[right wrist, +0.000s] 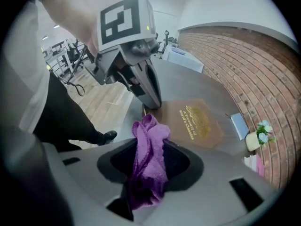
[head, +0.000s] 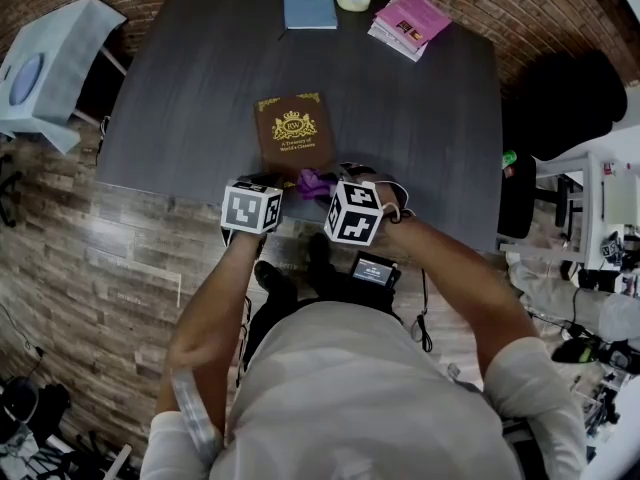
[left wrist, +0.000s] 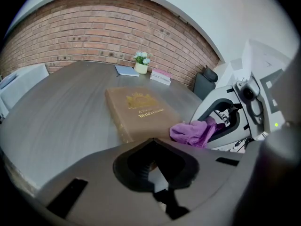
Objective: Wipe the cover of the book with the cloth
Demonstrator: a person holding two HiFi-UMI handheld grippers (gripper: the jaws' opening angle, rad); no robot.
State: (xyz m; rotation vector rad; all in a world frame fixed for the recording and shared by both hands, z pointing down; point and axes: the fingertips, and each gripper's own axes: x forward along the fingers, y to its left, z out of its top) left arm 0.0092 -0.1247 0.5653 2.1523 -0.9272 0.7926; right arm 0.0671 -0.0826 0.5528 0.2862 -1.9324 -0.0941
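Right hand-held gripper (right wrist: 150,171) is clenched on the purple cloth (right wrist: 149,145), which bunches up out of its jaws and hangs toward the near right corner of the book (head: 294,130). Whether the cloth already touches the cover, I cannot tell. The left hand-held gripper (left wrist: 153,168) has its jaws together with nothing between them. In the right gripper view its tip is down at the book's near left corner, seemingly to steady it.

The book lies flat on the dark desk (head: 200,78), front cover up, close to the desk's near edge and right in front of the person. Its long axis runs away from the person, turned slightly off square. The gold crest and title read upright from the person's side, so the top of the cover points to the far edge and the spine is on the left.

The step in hand looks like the approach to wiping, with the cloth gripped and brought to the cover's near edge. Next, the cloth needs pressing flat on the cover and sweeping along that long axis, while the other gripper keeps the book from sliding.
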